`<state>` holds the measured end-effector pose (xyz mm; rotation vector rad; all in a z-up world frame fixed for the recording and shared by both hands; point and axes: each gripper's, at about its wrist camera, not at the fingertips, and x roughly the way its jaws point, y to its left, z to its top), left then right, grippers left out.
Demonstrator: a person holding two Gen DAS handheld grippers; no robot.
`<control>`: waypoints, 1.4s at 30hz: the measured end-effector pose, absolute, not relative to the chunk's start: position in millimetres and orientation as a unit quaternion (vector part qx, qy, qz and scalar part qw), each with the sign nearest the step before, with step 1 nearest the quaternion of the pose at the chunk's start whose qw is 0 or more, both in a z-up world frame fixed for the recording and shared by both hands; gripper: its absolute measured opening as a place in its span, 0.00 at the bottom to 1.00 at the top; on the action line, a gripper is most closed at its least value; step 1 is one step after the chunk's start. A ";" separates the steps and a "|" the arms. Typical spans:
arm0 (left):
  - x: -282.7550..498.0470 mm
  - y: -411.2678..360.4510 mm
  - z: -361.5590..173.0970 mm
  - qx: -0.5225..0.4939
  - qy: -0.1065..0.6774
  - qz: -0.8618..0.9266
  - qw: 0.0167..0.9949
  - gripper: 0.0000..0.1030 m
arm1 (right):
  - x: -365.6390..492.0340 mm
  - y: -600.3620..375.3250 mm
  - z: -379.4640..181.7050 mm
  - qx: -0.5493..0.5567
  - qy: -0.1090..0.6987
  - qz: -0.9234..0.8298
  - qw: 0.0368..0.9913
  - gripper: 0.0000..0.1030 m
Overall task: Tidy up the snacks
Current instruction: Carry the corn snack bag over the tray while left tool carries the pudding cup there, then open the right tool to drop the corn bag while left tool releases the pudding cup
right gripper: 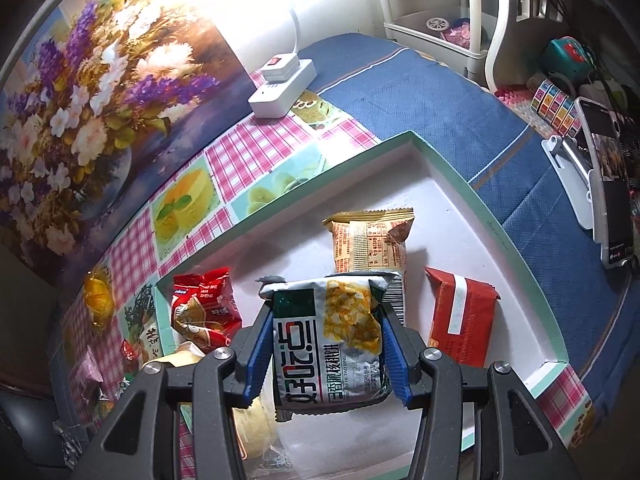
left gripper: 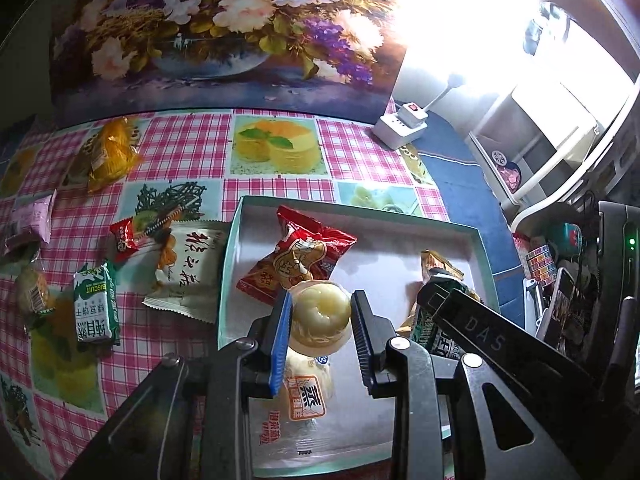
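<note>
Snack pack [right gripper: 332, 340] in right claw [right gripper: 326, 344], base hidden.

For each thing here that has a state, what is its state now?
left gripper: shut on pale round cake
pale round cake: held over the tray
right gripper: shut on silver packet
silver packet: held over the tray
tray: open, some snacks inside
green biscuit pack: outside the tray, on tablecloth

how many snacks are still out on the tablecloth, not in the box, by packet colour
yellow packet: 1
pink packet: 1
small red packet: 1
white packet: 1
green-and-white biscuit packet: 1
clear packet: 1
total: 6
</note>
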<state>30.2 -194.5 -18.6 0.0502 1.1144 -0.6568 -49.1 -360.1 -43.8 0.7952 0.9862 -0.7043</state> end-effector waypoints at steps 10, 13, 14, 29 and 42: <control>35.0 -190.8 -20.6 0.017 0.526 -0.293 0.798 0.31 | -42.3 -356.0 -50.3 0.358 0.469 -0.317 0.742 0.52; 36.7 -189.8 -21.6 0.019 0.528 -0.287 0.799 0.32 | -40.1 -354.2 -51.3 0.355 0.474 -0.316 0.741 0.53; 37.2 -189.2 -21.9 0.020 0.528 -0.286 0.799 0.34 | -39.5 -354.0 -51.6 0.354 0.476 -0.317 0.740 0.53; 52.3 -169.3 -28.1 -0.001 0.541 -0.239 0.806 0.61 | -36.7 -354.0 -55.5 0.339 0.489 -0.316 0.739 0.74; 71.1 -137.1 -37.7 -0.025 0.557 -0.159 0.815 0.84 | -30.7 -349.0 -55.8 0.311 0.495 -0.307 0.751 0.94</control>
